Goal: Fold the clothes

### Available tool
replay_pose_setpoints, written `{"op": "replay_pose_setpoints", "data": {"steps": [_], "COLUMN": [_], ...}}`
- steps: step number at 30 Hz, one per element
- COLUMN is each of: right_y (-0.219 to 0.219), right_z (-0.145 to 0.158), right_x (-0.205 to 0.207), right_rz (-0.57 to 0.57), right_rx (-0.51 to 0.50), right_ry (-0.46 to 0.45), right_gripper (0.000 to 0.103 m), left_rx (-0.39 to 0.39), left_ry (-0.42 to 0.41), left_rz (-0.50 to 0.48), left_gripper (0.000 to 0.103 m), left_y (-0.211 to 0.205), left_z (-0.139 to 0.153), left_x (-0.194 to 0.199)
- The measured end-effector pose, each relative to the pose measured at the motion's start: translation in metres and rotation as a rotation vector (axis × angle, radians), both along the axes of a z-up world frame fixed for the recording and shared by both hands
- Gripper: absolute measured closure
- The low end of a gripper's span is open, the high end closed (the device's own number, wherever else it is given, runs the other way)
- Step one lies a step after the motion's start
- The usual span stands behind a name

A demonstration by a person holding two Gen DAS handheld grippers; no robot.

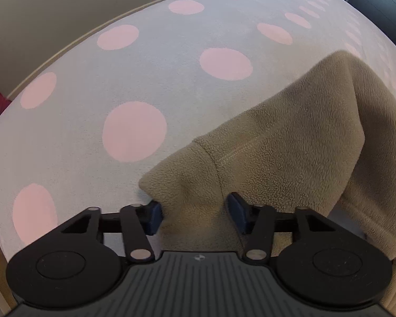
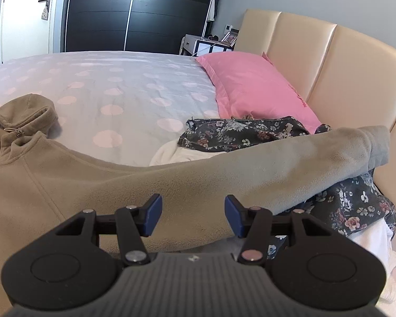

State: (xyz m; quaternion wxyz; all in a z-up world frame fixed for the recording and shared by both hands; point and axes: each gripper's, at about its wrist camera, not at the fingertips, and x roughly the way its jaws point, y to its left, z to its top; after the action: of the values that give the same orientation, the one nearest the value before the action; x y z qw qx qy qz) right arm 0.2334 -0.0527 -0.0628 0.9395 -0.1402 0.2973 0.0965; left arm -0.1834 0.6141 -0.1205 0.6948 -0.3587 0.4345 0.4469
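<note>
A tan fleece zip jacket (image 2: 66, 179) lies spread on a bed (image 2: 134, 79) covered by a pale sheet with pink dots. In the left wrist view, the left gripper (image 1: 194, 212) points steeply down at the jacket's sleeve cuff (image 1: 177, 185), which rises in a bunch between the two blue pads; the jaws stand partly apart around it, and whether the pads already press the cloth cannot be told. In the right wrist view, the right gripper (image 2: 192, 215) hovers low over the other sleeve (image 2: 277, 163), which stretches out to the right across a pile of floral clothing (image 2: 237, 132) and white cloth (image 2: 177, 153) beside a pink pillow (image 2: 256, 89) and a cream padded headboard (image 2: 330, 66). Its jaws are apart with nothing between them. The jacket's hood and collar (image 2: 21, 116) lie at the far left of that view, the zip running down from them. The step in hand looks like taking hold of the sleeves to fold them in across the body. To do it well, the left jaws should close fully on the cuff, catching both layers of fleece but not the sheet beneath. The right jaws should go down onto the sleeve alone, clear of the floral pile, so nothing else is dragged along. Both sleeves should then be carried low and laid flat.
</note>
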Motion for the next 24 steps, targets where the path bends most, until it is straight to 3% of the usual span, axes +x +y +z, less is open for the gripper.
{"op": "replay_pose_setpoints", "data": {"steps": [1, 4, 9, 15, 20, 24], "right_y": [0.000, 0.002, 0.008, 0.010, 0.007, 0.002], "right_z": [0.000, 0.001, 0.003, 0.008, 0.009, 0.008], "right_x": [0.000, -0.001, -0.006, -0.012, -0.015, -0.013], "right_rz": [0.000, 0.002, 0.025, 0.065, 0.073, 0.054], "right_rx": [-0.006, -0.029, -0.071, -0.083, -0.097, -0.083], "right_ry": [-0.007, -0.035, -0.066, -0.088, -0.106, -0.096], "right_gripper": [0.048, 0.048, 0.048, 0.048, 0.048, 0.048], "left_rx": [-0.002, 0.022, 0.078, 0.134, 0.154, 0.130], "left_ry": [-0.015, -0.057, -0.132, -0.228, -0.200, -0.133], "left_rz": [0.013, 0.025, 0.015, 0.013, 0.007, 0.054], "left_gripper": [0.079, 0.084, 0.086, 0.087, 0.087, 0.088], "left_y": [0.001, 0.000, -0.013, -0.012, 0.001, 0.022], "left_z": [0.004, 0.020, 0.064, 0.131, 0.173, 0.158], "left_x": [-0.002, -0.006, -0.014, -0.056, -0.096, -0.122]}}
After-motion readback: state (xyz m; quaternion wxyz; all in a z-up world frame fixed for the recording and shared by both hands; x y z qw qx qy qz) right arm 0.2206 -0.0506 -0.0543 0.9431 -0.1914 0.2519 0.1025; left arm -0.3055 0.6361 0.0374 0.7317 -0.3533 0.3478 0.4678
